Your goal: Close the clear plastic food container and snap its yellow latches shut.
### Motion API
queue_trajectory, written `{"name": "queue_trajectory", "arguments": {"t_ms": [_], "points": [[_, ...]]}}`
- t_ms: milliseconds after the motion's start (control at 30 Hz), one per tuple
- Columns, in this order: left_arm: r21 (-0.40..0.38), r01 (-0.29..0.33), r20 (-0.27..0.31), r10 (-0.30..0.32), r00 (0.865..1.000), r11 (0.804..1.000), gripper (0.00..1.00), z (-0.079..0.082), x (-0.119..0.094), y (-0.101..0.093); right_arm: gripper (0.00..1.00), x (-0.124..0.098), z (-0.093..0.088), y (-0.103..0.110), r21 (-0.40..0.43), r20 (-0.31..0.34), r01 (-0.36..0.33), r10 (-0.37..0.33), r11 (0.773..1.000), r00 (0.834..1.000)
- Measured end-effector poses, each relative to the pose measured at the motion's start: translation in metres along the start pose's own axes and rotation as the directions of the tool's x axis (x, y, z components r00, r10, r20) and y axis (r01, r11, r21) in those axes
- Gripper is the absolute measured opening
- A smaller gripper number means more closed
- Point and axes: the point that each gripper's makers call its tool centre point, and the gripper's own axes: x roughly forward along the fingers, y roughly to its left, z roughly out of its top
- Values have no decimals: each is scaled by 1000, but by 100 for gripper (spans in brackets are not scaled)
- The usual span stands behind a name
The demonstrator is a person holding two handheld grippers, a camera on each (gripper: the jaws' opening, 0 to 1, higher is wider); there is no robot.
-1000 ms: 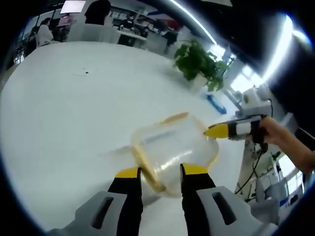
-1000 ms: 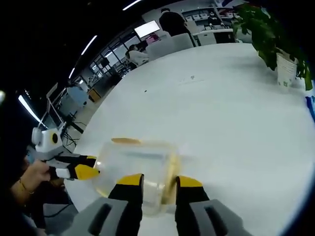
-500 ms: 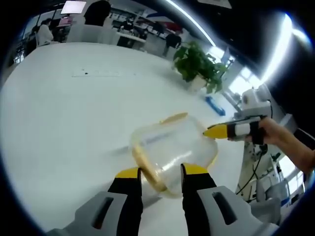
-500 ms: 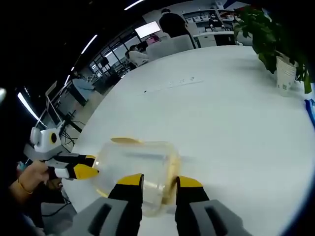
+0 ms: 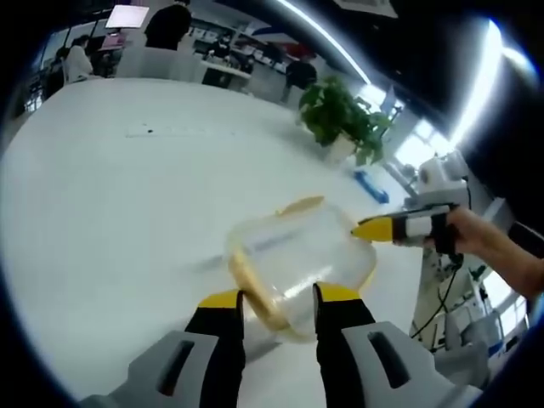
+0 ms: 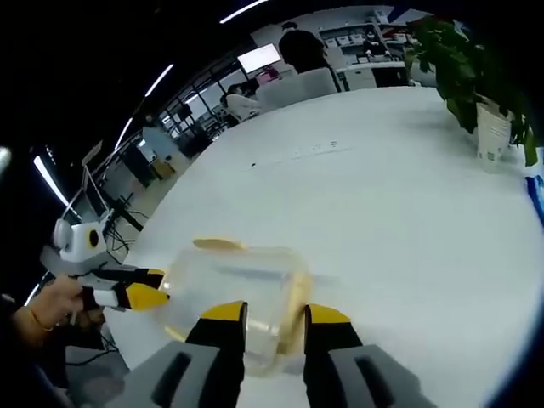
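Near the table's (image 5: 102,195) edge closest to me sits the clear container (image 5: 297,259), lid apparently down. My left gripper (image 5: 276,299) and right gripper (image 6: 274,316) each straddle an end, jaws parted, grasping nothing. Next I'd squeeze a yellow latch (image 5: 255,289) shut; I can't tell whether any has snapped.

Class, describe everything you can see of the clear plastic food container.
The clear plastic food container is a see-through, rounded box with yellow latches at its edges, resting on the white table. The left gripper straddles one end; the right gripper straddles the opposite end. Whether the lid is fully seated cannot be told.
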Motion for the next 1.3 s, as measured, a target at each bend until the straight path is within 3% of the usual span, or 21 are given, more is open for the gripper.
{"name": "queue_trajectory", "arguments": {"t_ms": [233, 300, 633, 733, 867, 967, 1100, 1300], "points": [[1, -8, 24, 8, 1000, 1000, 29, 1, -1, 1, 24, 0, 3, 0, -63, -2, 12, -12, 998, 1000], [55, -16, 31, 14, 999, 998, 30, 3, -1, 1, 24, 0, 3, 1, -93, -2, 21, -21, 995, 1000], [93, -64, 49, 59, 997, 994, 30, 4, -3, -1, 24, 1, 7, 2, -149, 19, 75, -73, 986, 997], [101, -85, 61, 79, 995, 991, 30, 5, -4, -2, 23, 0, 8, 0, -128, 14, 80, -79, 989, 997], [122, -111, 76, 102, 992, 986, 29, 8, -6, -2, 23, -2, 11, 1, -158, 17, 70, -68, 985, 998], [141, -172, 122, 155, 980, 975, 27, 21, -14, 5, 22, -8, 17, 4, -185, 42, 59, -52, 981, 998], [142, -151, 159, 128, 979, 978, 31, 36, -21, -2, 22, -10, 20, 13, -212, 61, 17, -4, 977, 998], [253, -101, 172, 58, 983, 962, 37, 49, -22, -22, 22, -6, 13, 26, -298, 25, -26, 35, 954, 999]]}}
